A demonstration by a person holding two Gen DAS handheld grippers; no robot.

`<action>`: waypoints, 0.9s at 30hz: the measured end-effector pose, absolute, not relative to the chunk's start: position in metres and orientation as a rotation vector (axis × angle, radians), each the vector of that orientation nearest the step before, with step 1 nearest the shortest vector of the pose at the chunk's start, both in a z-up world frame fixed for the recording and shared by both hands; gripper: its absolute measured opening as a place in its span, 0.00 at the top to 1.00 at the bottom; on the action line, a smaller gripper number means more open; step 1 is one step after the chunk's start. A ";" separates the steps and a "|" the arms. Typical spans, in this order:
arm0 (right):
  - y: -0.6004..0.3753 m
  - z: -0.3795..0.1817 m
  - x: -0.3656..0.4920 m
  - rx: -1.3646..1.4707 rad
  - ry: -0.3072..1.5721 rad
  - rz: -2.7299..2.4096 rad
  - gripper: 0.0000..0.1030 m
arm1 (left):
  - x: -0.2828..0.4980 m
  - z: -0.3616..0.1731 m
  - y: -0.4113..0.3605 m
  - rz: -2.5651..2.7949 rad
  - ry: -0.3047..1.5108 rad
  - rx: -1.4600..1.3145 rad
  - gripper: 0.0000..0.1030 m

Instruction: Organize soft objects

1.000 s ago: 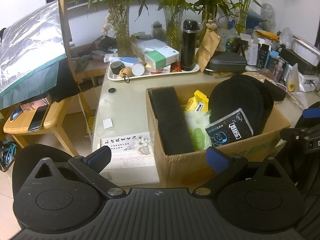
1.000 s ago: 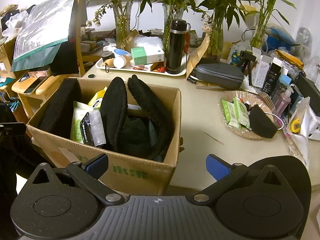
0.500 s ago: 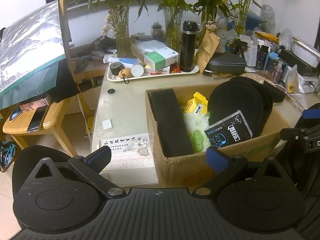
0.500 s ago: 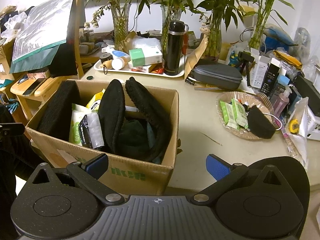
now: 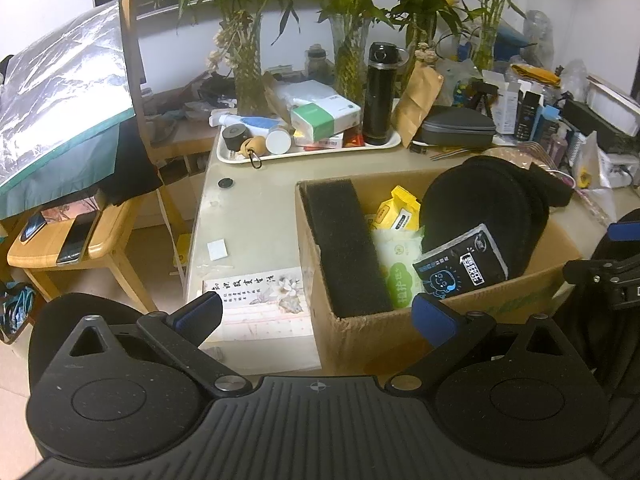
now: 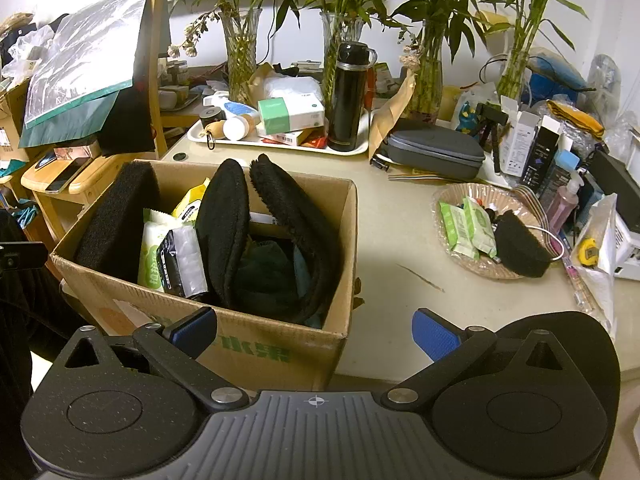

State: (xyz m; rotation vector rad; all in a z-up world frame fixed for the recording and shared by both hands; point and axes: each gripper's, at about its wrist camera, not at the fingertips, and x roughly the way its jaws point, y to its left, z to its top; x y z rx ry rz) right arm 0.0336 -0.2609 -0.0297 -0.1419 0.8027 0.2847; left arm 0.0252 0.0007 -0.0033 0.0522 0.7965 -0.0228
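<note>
Cardboard box (image 6: 256, 344) on the tabletop (image 6: 384, 248), seen from both wrist cameras, with most soft objects apparently already packed. Inside stand a black foam block (image 5: 344, 248) against the box's left wall, green and yellow wipe packs (image 5: 396, 264), a black sachet (image 5: 460, 264), two round black pads (image 6: 224, 232) set on edge, and dark cloth (image 6: 264, 276) at the bottom.

Left hand-held gripper (image 5: 316, 314) and right hand-held gripper (image 6: 314, 330) both hover near the front of the box, jaws spread wide and holding nothing.

Judged remaining: one black pad (image 6: 520, 252) and two green wipe packs (image 6: 468, 228) lie in the shallow wicker basket (image 6: 452, 196) to the right of the box, well apart from it. These appear to be the last soft items to move, so the task seems largely done.

Legible writing is sparse. Green Chinese characters are printed on the box front and on the green wipe pack, and white ones on the sachet, all too distorted to read with confidence. A calligraphy sheet (image 5: 256, 304) under the tabletop's surface carries brush characters.
</note>
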 end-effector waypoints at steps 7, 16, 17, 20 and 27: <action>-0.261 -0.030 0.033 -0.142 0.802 0.285 0.00 | 0.025 -0.003 0.001 -0.026 0.798 0.053 0.00; -0.261 -0.030 0.034 -0.143 0.802 0.285 0.00 | 0.025 -0.004 0.000 -0.030 0.799 0.058 0.00; -0.261 -0.030 0.034 -0.142 0.802 0.285 0.00 | 0.025 -0.004 0.000 -0.030 0.799 0.057 0.00; -0.261 -0.030 0.034 -0.144 0.801 0.284 0.00 | 0.025 -0.004 0.000 -0.032 0.800 0.056 0.00; -0.261 -0.030 0.034 -0.142 0.801 0.282 0.00 | 0.025 -0.004 0.001 -0.039 0.788 0.051 0.00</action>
